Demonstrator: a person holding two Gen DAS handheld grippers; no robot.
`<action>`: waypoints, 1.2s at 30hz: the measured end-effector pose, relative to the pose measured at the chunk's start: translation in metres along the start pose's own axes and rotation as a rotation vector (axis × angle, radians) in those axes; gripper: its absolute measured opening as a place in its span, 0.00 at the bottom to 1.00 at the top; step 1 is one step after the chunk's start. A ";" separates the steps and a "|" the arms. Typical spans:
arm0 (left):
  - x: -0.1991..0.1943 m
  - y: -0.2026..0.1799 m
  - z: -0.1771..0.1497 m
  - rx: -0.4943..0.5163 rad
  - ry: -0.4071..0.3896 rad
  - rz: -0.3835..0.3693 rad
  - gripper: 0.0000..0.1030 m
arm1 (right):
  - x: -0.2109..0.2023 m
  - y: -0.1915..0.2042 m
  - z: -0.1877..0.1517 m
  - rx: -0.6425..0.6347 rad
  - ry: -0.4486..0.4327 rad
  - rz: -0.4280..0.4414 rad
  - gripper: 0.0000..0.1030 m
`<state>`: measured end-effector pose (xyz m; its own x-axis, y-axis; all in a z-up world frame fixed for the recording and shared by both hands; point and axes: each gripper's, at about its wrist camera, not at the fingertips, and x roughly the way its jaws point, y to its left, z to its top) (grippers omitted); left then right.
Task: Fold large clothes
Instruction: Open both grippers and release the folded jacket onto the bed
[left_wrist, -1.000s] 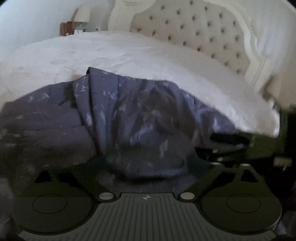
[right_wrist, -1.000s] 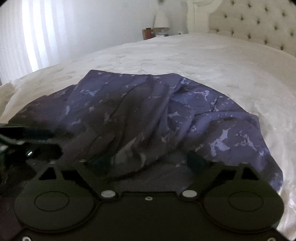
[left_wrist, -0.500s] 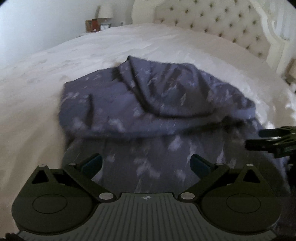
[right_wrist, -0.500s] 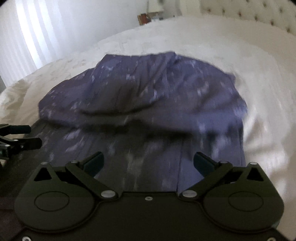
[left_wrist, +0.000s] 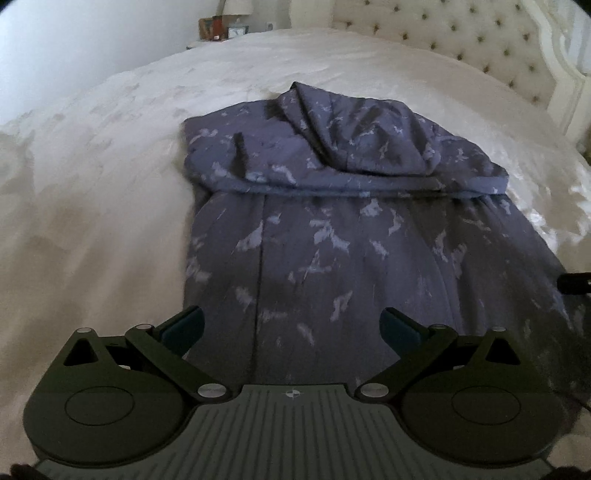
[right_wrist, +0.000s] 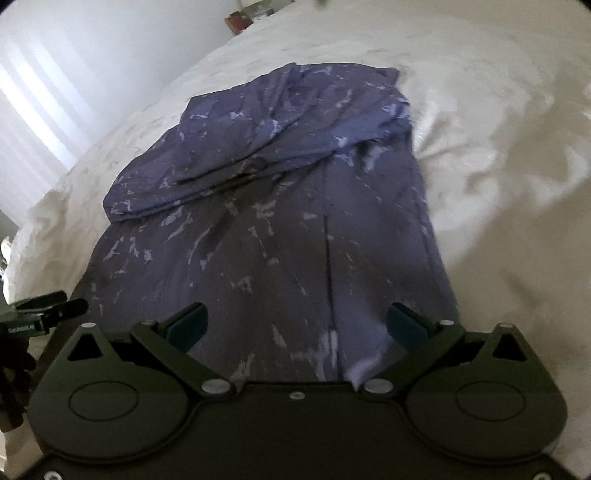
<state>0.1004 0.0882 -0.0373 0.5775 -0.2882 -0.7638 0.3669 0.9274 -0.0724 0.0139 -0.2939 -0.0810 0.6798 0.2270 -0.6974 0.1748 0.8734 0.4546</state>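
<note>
The blue patterned garment (left_wrist: 332, 229) lies spread on the white bed (left_wrist: 110, 166), its near end at the foot-side edge and its far part already doubled back toward the headboard (left_wrist: 461, 40). The left hand-held gripper (left_wrist: 291, 325) and right hand-held gripper (right_wrist: 297, 319) both hang released above the near cloth, grasping nothing. Judging by the single fold, further folds remain.

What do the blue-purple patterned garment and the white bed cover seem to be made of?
Blue-purple patterned garment: thin woven fabric, matte; it drapes limply in soft folds. White bed cover: probably a satin-like or jacquard textile, with a faint sheen and tonal pattern.
</note>
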 end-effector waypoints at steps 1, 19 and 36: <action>-0.004 0.002 -0.003 -0.002 0.006 -0.004 1.00 | -0.004 -0.001 -0.001 0.002 0.005 -0.012 0.99; -0.009 0.028 -0.059 0.051 0.223 -0.053 1.00 | -0.031 -0.010 -0.023 -0.054 0.109 -0.083 0.99; 0.024 0.027 -0.052 0.067 0.354 -0.136 1.00 | -0.001 -0.017 -0.016 -0.111 0.204 -0.142 1.00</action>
<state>0.0863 0.1185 -0.0914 0.2366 -0.2968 -0.9252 0.4767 0.8652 -0.1556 -0.0010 -0.3019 -0.0965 0.4942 0.1713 -0.8523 0.1714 0.9420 0.2887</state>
